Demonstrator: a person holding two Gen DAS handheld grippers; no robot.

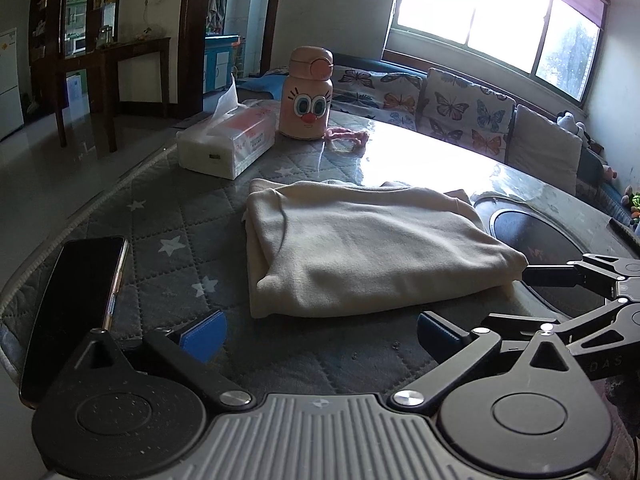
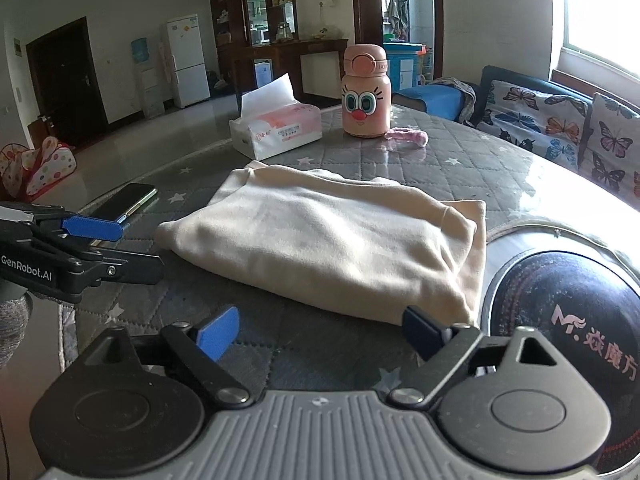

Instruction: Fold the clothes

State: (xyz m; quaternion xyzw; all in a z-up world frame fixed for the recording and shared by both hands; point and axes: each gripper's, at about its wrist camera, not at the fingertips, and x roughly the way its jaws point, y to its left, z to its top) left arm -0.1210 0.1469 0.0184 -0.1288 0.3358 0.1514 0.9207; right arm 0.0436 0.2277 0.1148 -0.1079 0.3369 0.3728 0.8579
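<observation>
On the quilted grey surface [image 1: 168, 216] lay the cream garment [image 1: 372, 248], folded into a thick, roughly rectangular bundle near the middle, a little toward my near edge. My left tongs [image 1: 320, 330] stood wide open just short of the bundle's near fold, both blue pads clear of the cloth, nothing between them. My right tongs [image 2: 320, 332] were spread wide too; the left pad hung free over the quilting, while the right pad sat right at the bundle's near right corner, and I could not tell whether it brushed the cloth. Neither pair gripped anything.

From the right-hand camera my left tongs showed at the left edge, apart from the garment, beside a grey sleeve [image 2: 14, 316]. From the left-hand camera my right tongs showed at the right edge, its black finger just beside the bundle's right corner.

A dark phone [image 1: 72, 312] lay flat toward the left edge of the surface, well apart from the cloth. Toward the far edge stood a tissue pack [image 1: 226, 140] with one sheet sticking up, a pink bottle [image 1: 306, 94] with a cartoon face upright beside it, and a pink fuzzy band [image 1: 346, 136] lying just beside the bottle. A round black hob [image 2: 568, 304] ringed in metal was set into the surface just beside the garment's right side.
</observation>
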